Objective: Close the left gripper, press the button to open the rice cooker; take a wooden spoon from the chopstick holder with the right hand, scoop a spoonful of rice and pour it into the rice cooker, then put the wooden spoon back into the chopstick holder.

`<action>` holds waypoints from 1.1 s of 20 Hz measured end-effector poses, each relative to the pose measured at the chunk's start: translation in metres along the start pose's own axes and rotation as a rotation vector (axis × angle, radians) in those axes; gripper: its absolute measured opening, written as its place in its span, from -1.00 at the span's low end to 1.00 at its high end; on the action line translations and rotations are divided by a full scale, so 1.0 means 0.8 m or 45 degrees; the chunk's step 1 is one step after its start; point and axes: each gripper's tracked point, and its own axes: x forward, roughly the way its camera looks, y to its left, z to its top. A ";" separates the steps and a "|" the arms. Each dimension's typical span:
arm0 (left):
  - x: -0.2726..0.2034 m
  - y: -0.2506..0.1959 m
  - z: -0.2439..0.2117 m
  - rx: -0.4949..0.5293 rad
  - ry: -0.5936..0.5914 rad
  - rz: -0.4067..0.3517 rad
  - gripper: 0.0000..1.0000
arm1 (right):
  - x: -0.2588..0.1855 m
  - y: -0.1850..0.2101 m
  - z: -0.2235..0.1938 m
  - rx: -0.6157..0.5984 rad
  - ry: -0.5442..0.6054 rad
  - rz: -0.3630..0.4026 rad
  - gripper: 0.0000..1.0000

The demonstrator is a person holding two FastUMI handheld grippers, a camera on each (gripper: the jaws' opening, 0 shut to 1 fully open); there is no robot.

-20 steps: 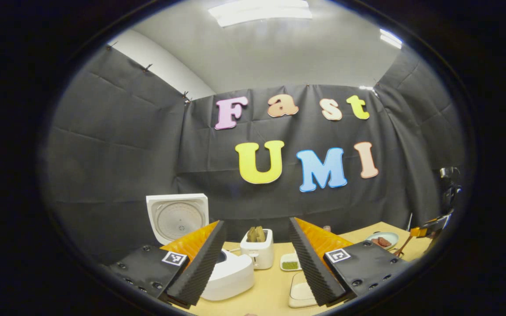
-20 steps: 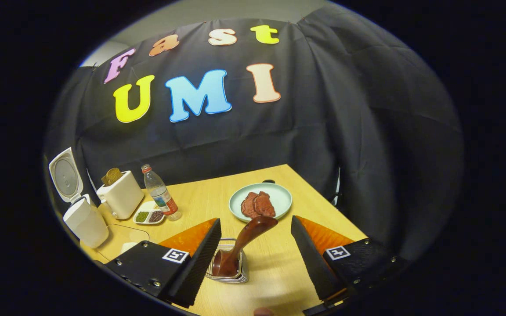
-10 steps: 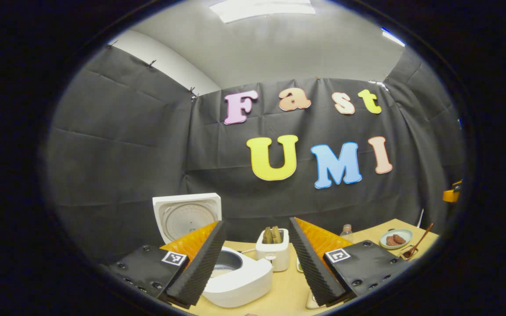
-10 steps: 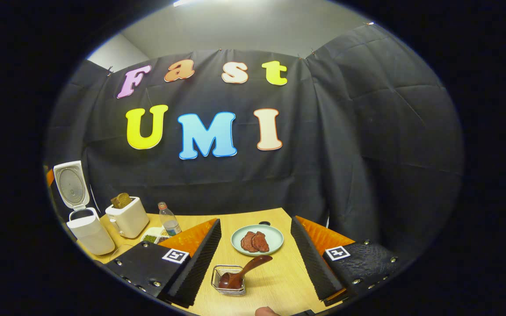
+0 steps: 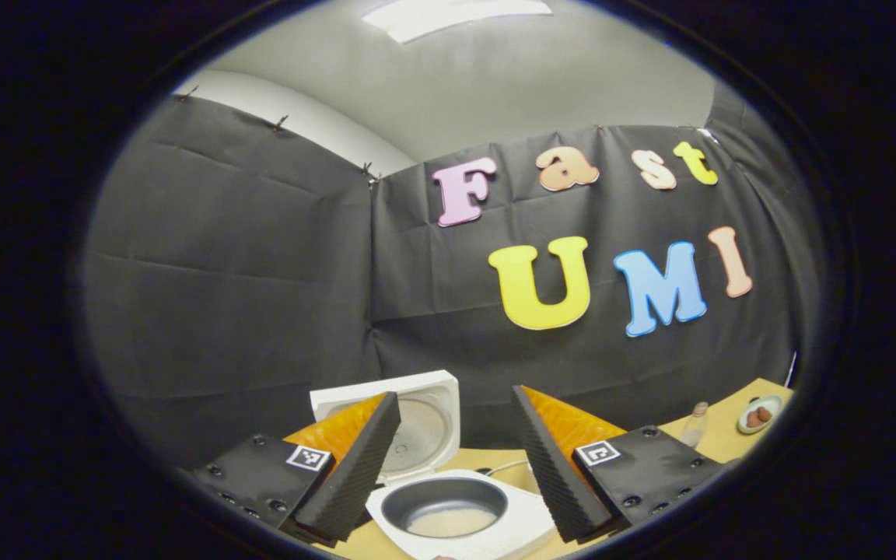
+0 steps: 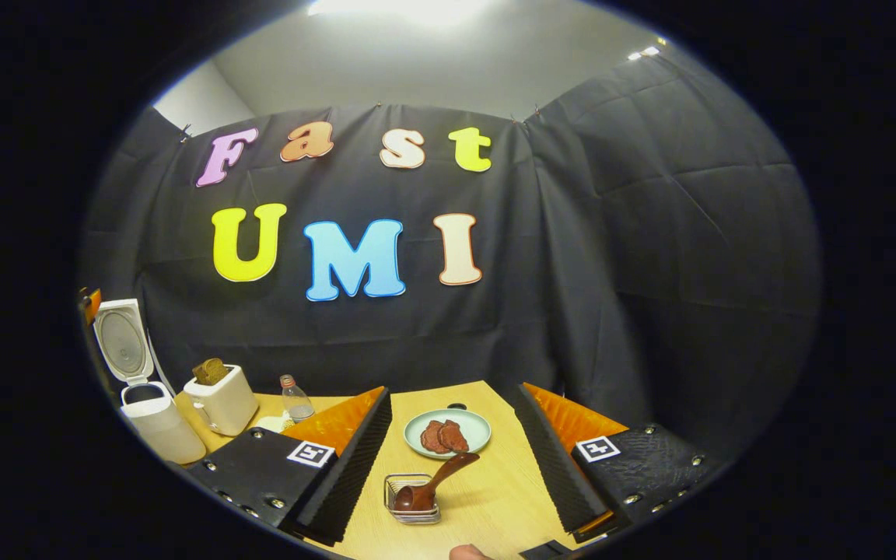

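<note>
Rice cooker (image 5: 463,513) sits directly ahead of the left claw (image 5: 456,467), low at 6 o'clock in the left gripper view, its lid (image 5: 417,420) swung up and standing open behind the pot. The dark inner bowl is exposed, with a pale layer of rice (image 5: 448,523) across its bottom. The left claw is spread wide and holds nothing; the cooker shows in the gap between its fingers. Farther off at 4 o'clock, on the wooden counter (image 5: 728,435), stand a small bottle (image 5: 695,422) and a plate (image 5: 759,414) with dark food on it.

In the right gripper view the right claw (image 6: 456,467) is likewise spread wide and empty, above the counter. Between its fingers, nearest at 6 o'clock, a wire chopstick holder (image 6: 411,498) stands on the counter with the wooden spoon (image 6: 432,486) resting in it, bowl down inside the holder and handle leaning up toward 1 o'clock. Just beyond it lies the plate with two reddish-brown pieces. Out toward 9 o'clock stand the bottle, then a toaster (image 6: 222,400) with bread sticking out of its top, and farthest left the rice cooker with its lid upright.
</note>
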 end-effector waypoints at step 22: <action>0.277 0.140 -0.076 -0.147 0.161 0.264 0.97 | -0.047 0.024 -0.030 -0.052 0.025 -0.148 0.94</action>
